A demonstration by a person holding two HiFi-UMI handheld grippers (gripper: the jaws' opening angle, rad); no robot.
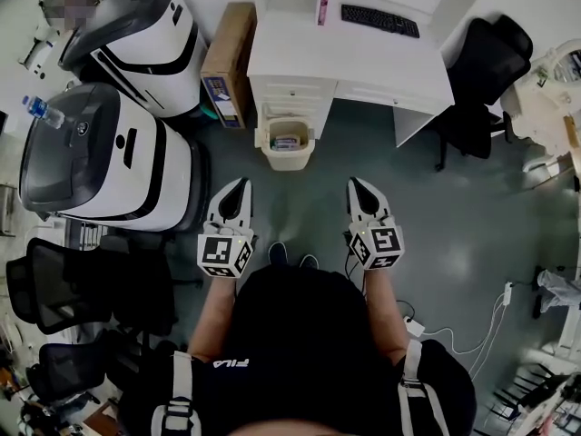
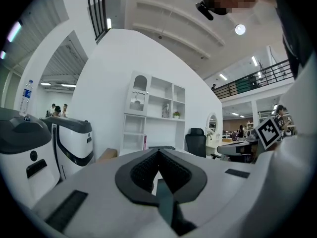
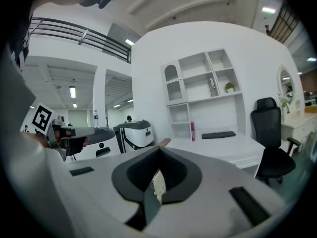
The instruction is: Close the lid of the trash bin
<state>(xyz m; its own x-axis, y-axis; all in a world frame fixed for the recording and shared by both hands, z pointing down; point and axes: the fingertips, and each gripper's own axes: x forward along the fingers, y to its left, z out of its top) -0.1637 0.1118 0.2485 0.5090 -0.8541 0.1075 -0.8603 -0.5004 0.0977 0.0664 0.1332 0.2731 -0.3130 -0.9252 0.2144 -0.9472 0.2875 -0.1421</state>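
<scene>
A small cream trash bin (image 1: 287,149) stands on the floor against the white desk's drawers, a short way ahead of me. Its top is open, some rubbish shows inside, and the lid seems to stand raised at its back. My left gripper (image 1: 241,183) is held left of the bin and well short of it, jaws shut and empty. My right gripper (image 1: 352,182) hangs level with it on the right, also shut with nothing in it. Along the left gripper (image 2: 158,152) I see closed tips. Behind the right gripper (image 3: 158,150) a cream sliver of the bin (image 3: 158,183) shows.
The white desk (image 1: 363,62) carries a keyboard (image 1: 379,19). A black office chair (image 1: 481,71) stands to its right. Two big white-and-black machines (image 1: 118,162) and a cardboard box (image 1: 227,62) crowd the left. Black chairs (image 1: 73,289) sit lower left; cables (image 1: 454,339) lie lower right.
</scene>
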